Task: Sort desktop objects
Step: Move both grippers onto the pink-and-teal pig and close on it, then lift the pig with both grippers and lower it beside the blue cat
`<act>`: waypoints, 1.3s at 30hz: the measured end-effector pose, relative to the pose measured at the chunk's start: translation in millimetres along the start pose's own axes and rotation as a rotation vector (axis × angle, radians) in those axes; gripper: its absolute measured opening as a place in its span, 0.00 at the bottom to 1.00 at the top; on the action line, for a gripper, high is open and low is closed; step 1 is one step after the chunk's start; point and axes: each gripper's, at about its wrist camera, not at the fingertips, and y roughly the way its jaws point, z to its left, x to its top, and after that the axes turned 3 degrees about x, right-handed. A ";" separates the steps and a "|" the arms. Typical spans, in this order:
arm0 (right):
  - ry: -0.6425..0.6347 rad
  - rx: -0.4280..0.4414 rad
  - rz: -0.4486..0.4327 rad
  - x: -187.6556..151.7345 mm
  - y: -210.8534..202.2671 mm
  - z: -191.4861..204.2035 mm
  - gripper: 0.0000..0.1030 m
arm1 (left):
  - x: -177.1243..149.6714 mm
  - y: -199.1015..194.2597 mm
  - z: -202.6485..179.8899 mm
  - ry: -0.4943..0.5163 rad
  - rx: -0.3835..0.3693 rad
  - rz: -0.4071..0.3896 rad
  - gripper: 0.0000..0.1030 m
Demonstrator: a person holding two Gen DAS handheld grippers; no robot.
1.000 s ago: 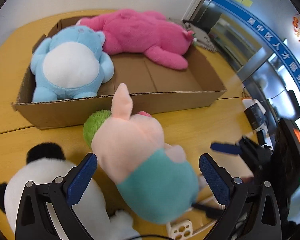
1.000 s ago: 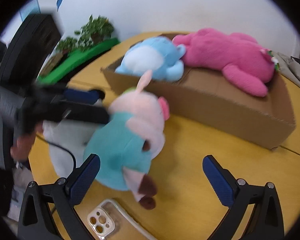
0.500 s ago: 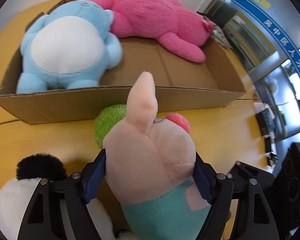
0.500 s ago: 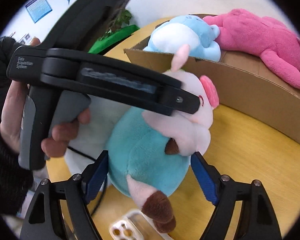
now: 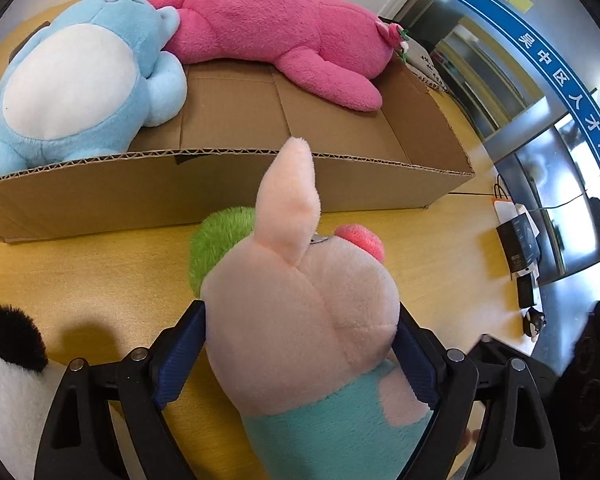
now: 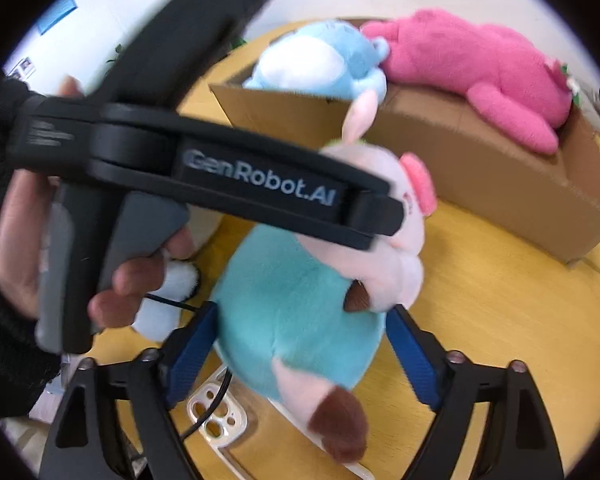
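A pink pig plush [image 5: 300,320] in a teal shirt fills the lower middle of the left wrist view. My left gripper [image 5: 298,356] is shut on its head, blue pads pressed into both sides. In the right wrist view my right gripper [image 6: 300,352] is shut on the pig plush [image 6: 296,312] at its teal belly. The left gripper body, held by a hand [image 6: 16,264], crosses that view. Behind stands a cardboard box [image 5: 220,184] holding a blue plush [image 5: 76,80] and a magenta plush [image 5: 276,24].
A green plush [image 5: 216,236] lies behind the pig's head. A panda plush [image 5: 8,364] sits at the lower left. A clear phone case [image 6: 216,416] and a black cable lie on the yellow table [image 6: 480,320]. Small devices [image 5: 520,240] sit at the table's right edge.
Both grippers went from open to shut on the pig plush, the left on its head, the right on its belly. The pig now rides closer to the box.
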 end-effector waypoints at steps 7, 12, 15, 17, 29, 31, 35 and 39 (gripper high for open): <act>0.037 0.097 -0.118 -10.6 -10.7 -9.3 0.68 | 16.2 -38.9 -14.7 0.042 -0.011 -0.087 0.70; 0.013 0.152 -0.263 0.6 -50.3 -9.8 0.67 | 35.9 -84.5 -36.9 0.100 -0.007 -0.193 0.69; -0.042 0.156 -0.371 29.1 -84.3 -10.2 0.67 | 59.4 -113.1 -51.8 0.155 0.015 -0.266 0.70; -0.077 0.146 -0.424 58.7 -97.1 -16.0 0.68 | 88.5 -133.0 -63.0 0.213 0.053 -0.321 0.70; 0.058 0.159 -0.324 165.9 -7.2 -100.0 0.72 | 214.0 -4.6 8.0 0.172 0.122 -0.067 0.72; 0.086 0.140 -0.242 162.5 17.3 -105.3 0.76 | 206.2 19.3 14.8 0.173 0.129 -0.017 0.73; 0.106 0.113 -0.151 145.8 42.9 -108.0 0.78 | 194.3 52.2 28.1 0.157 0.150 0.038 0.77; 0.150 0.170 -0.249 129.7 14.3 -118.3 0.78 | 192.7 52.2 23.9 0.174 0.167 0.031 0.79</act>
